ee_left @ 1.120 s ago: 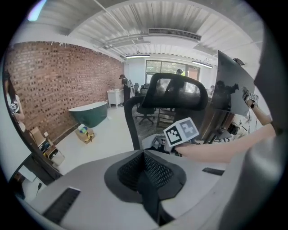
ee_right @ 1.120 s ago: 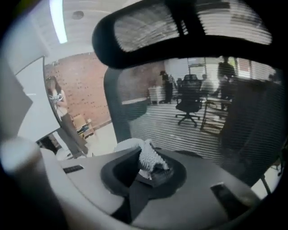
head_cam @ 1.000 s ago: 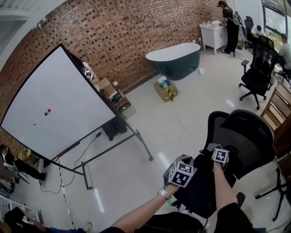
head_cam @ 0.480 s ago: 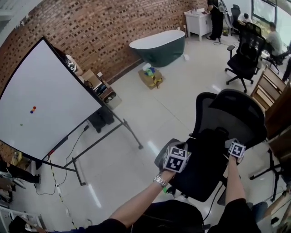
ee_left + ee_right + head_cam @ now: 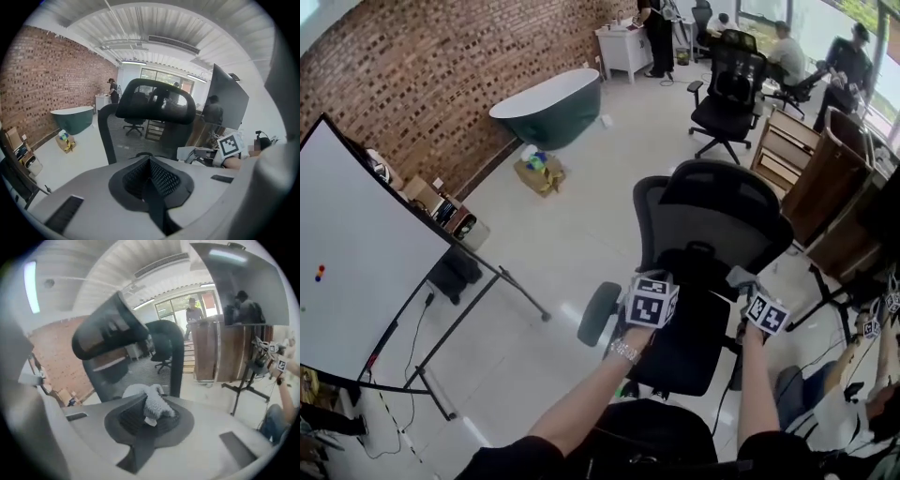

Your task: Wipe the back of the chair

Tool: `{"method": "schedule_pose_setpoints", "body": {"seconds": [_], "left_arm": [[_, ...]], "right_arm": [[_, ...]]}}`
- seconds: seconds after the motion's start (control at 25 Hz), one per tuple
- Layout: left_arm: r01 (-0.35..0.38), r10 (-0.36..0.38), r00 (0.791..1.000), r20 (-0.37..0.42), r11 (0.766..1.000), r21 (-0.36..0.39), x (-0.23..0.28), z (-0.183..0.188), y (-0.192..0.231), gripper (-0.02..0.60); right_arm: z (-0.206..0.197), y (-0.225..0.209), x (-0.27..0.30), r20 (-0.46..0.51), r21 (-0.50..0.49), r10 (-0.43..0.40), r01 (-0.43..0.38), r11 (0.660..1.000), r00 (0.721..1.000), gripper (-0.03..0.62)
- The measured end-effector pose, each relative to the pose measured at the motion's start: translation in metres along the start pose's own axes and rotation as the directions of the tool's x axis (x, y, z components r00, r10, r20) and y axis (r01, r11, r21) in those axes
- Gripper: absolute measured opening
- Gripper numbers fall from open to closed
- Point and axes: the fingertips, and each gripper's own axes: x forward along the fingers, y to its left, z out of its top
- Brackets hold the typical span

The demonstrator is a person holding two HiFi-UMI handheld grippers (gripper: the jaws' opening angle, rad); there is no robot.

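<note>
The black office chair stands right in front of me, its mesh back and headrest facing me above the dark seat. My left gripper hovers at the seat's left side, jaws shut with nothing in them. In the left gripper view the chair back rises just beyond the left gripper. My right gripper is at the seat's right side. A whitish fluffy cloth is pinched in the right gripper, with the blurred headrest close ahead.
A whiteboard on a wheeled stand fills the left. Behind the chair are a green bathtub, a cardboard box, another office chair and wooden cabinets. Another person crouches at lower right.
My view has swung right, bringing the chair from the right edge to the centre. Both grippers have spread apart, the right one moving to the seat's right side.
</note>
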Motion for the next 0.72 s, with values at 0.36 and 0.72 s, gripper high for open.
{"method": "schedule_pose_setpoints", "body": {"seconds": [0.36, 0.72], "left_arm": [[0.073, -0.076, 0.996, 0.035, 0.994, 0.079, 0.019, 0.013, -0.061, 0.002], [0.139, -0.142, 0.990, 0.024, 0.986, 0.095, -0.014, -0.005, -0.083, 0.002]], "right_arm": [[0.022, 0.150, -0.080, 0.035, -0.106, 0.190, -0.186, 0.977, 0.981, 0.034], [-0.007, 0.156, -0.117, 0.009, -0.150, 0.136, -0.133, 0.980, 0.991, 0.034]]}}
